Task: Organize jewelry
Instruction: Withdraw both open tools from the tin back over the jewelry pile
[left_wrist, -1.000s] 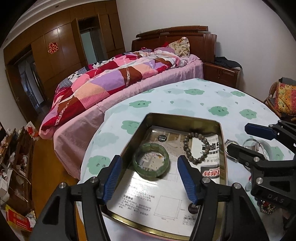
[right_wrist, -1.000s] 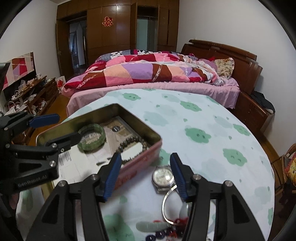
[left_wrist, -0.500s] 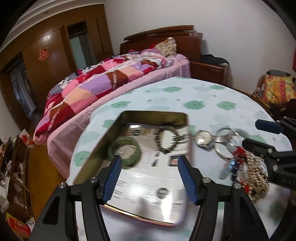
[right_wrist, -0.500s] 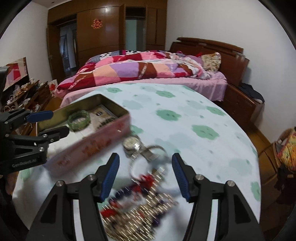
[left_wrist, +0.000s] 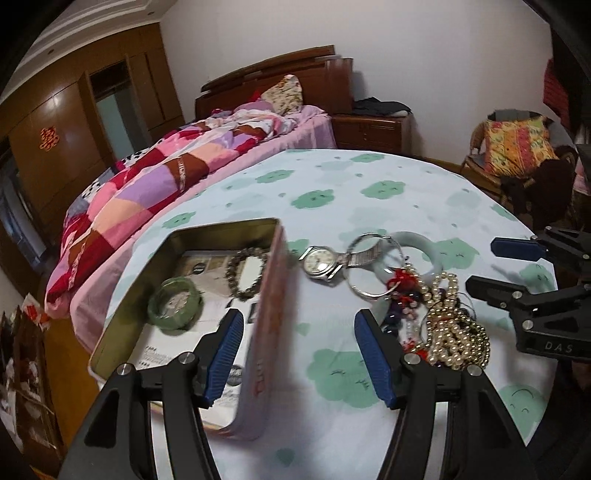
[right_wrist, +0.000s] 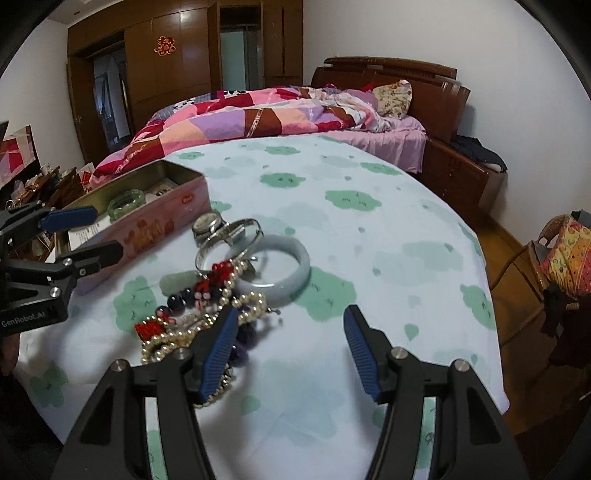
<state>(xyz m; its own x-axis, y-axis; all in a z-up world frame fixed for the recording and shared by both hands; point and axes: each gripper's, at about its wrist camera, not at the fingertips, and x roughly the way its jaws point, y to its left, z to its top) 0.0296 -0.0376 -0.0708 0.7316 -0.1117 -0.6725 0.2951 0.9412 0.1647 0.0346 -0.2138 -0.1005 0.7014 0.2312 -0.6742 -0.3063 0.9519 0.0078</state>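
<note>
On the table (left_wrist: 369, 177), with its cloth of green clouds, both views have slid sideways, away from the tin and over to the loose pile. A second ago the left gripper (left_wrist: 299, 354) looked straight down into the tin (left_wrist: 266, 317). Now the tin's pink wall sits between its fingers, and nothing is pinched there. Its fingers are spread wide.

The tin holds only a green bangle (left_wrist: 175, 301) and a brown bead bracelet (left_wrist: 246, 272). Both lie where they lay before.

The right gripper (right_wrist: 288, 354) used to hang by the watch near the tin. Now it is over the pile (right_wrist: 207, 310), with one finger above the pearls. Its fingers are spread too, and it holds nothing.

Next to the tin lie a pale bangle (right_wrist: 291, 273), a silver ring-shaped bangle (right_wrist: 229, 236) and a watch (right_wrist: 207, 223). Pearls (left_wrist: 456, 332) and red and purple beads (right_wrist: 218, 273) are tangled together.

So I think the next piece is about to be picked. Most of the jewelry is not in the tin yet.
</note>
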